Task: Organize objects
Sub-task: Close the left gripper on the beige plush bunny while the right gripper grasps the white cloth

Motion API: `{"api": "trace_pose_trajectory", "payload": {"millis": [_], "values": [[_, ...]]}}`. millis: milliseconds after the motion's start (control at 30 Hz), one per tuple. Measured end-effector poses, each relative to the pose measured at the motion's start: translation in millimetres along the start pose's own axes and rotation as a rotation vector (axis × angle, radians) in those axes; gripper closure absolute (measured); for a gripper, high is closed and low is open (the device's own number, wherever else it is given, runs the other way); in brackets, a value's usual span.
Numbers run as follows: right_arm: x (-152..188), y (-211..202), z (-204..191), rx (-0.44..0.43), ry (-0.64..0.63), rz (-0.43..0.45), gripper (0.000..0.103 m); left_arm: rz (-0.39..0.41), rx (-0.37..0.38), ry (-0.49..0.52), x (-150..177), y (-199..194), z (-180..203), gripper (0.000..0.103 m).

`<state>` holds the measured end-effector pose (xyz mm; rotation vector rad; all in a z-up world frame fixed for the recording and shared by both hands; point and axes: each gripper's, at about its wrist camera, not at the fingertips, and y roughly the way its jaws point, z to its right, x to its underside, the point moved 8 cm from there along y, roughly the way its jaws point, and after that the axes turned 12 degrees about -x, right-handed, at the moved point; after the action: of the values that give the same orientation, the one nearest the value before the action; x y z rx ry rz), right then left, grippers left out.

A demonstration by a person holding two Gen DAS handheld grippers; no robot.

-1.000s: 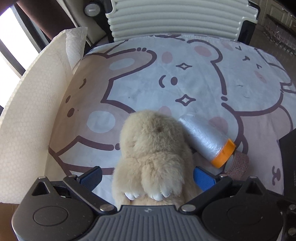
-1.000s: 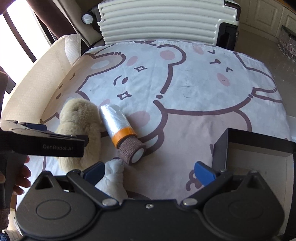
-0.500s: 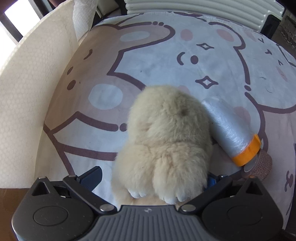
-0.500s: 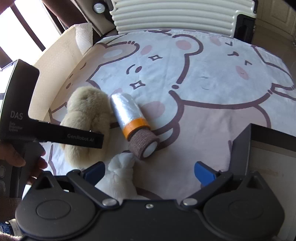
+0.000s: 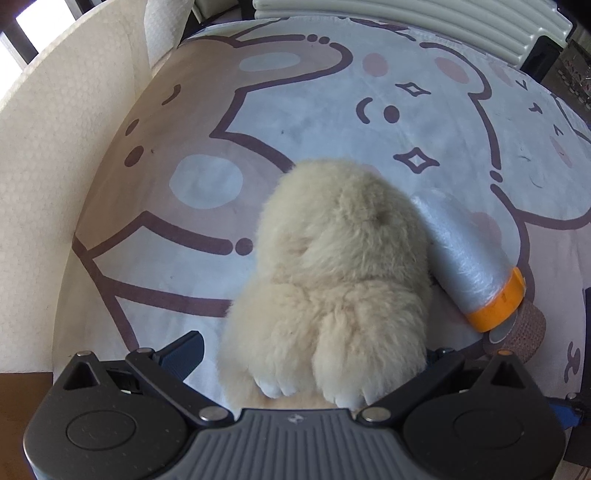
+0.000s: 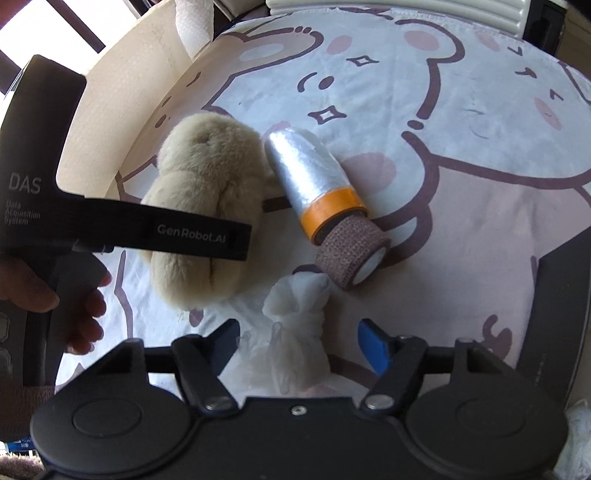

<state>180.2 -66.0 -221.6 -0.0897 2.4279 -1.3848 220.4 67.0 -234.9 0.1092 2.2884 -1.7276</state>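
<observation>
A beige plush toy [image 5: 340, 273] lies on the cartoon-print cloth [image 5: 207, 110]; it also shows in the right wrist view [image 6: 207, 199]. My left gripper [image 5: 310, 354] is open with its jaws on either side of the toy's lower end. Against the toy lies a silver roll with an orange band [image 5: 469, 258], also in the right wrist view [image 6: 314, 181], and a brown bandage roll [image 6: 354, 254] sits at its end. My right gripper [image 6: 299, 343] is open, with a white plush toy [image 6: 295, 325] between its jaws.
A white quilted wall [image 5: 55, 166] borders the cloth on the left. A ribbed white suitcase [image 5: 406, 22] stands at the far end. A dark box's rim [image 6: 561, 306] is at the right. The left gripper's black body [image 6: 129, 221] crosses over the beige toy in the right wrist view.
My left gripper has moved forward around the beige toy. My right gripper has moved forward and down, bringing the white plush between its jaws.
</observation>
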Motion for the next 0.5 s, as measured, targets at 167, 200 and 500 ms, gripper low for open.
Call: {"api": "trace_pose_trajectory", "payload": {"millis": [167,200,500], "values": [[3.2,7.5,-1.1,0.024,-0.015,-0.038,0.045,-0.009,0.013,-0.003,-0.3,3.7,1.7,0.004],[3.7,8.4,-0.7,0.026,-0.017,-0.043,0.048,-0.008,0.016,-0.001,-0.7,3.7,2.5,0.005],[1.0,5.1,1.3,0.027,-0.021,-0.038,0.074,-0.032,0.072,-0.021,-3.1,6.4,7.1,0.022]]}}
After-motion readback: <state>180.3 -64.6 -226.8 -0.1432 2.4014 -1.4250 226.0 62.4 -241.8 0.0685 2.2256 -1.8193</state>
